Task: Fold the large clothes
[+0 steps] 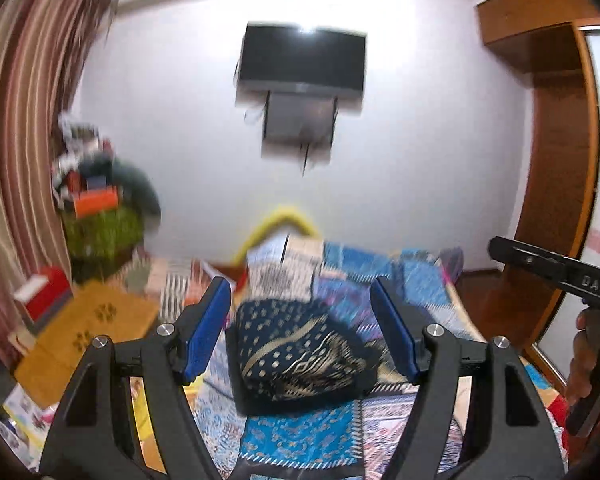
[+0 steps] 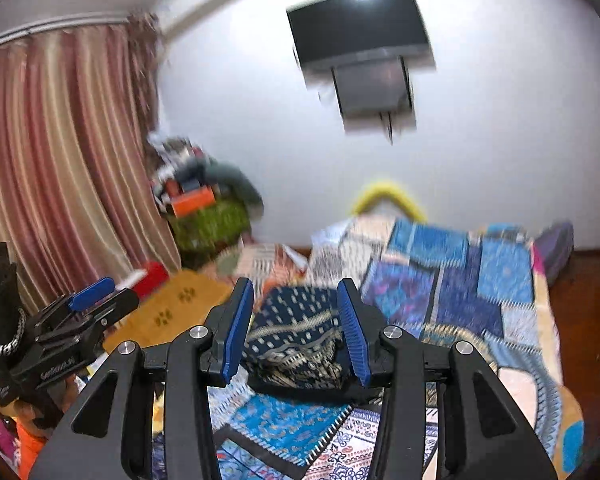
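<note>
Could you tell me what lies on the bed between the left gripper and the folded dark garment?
Only bare patchwork bedspread: the left gripper, jaws open and empty, hangs above the folded garment, in the left wrist view.

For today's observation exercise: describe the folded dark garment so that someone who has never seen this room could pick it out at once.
Start at the bed under the wall-mounted television, covered by a bright blue patchwork spread. Near its middle lies the folded garment, a compact bundle. It alone is dark navy with pale dots and cream bands, against the lighter blue patches around it.
</note>
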A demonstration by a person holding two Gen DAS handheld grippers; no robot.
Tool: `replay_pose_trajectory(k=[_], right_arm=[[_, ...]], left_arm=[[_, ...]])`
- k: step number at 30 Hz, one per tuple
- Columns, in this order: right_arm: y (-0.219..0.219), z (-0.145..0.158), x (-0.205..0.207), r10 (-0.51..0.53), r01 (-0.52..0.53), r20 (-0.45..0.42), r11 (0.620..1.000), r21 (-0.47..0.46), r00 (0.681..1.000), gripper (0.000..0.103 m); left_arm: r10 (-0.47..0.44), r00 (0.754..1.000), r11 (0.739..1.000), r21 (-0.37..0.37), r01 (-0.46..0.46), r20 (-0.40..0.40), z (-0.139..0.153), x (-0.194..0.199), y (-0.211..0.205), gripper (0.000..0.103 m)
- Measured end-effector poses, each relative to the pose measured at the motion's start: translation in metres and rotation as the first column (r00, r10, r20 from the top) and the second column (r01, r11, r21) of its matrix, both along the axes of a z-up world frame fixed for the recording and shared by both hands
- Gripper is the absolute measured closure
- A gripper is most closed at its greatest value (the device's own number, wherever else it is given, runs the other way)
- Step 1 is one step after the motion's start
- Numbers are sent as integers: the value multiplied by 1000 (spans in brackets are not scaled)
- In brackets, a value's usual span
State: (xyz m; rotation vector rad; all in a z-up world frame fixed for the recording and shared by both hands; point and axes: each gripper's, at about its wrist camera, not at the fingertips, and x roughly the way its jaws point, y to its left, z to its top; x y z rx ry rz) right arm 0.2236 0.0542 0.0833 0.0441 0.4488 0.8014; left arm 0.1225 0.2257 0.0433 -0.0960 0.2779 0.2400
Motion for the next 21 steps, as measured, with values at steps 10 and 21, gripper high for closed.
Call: replay_pose_trajectory(k=[10, 21], right_arm=[[-38, 11, -86, -66, 52, 183, 996, 78, 981, 25], [-43, 2, -98, -146, 139, 209, 989, 45, 967, 0]], left_arm=[[56, 986, 994, 79, -69, 159, 15, -98, -66, 12], [91, 984, 992, 78, -104, 153, -4, -115, -86, 1]])
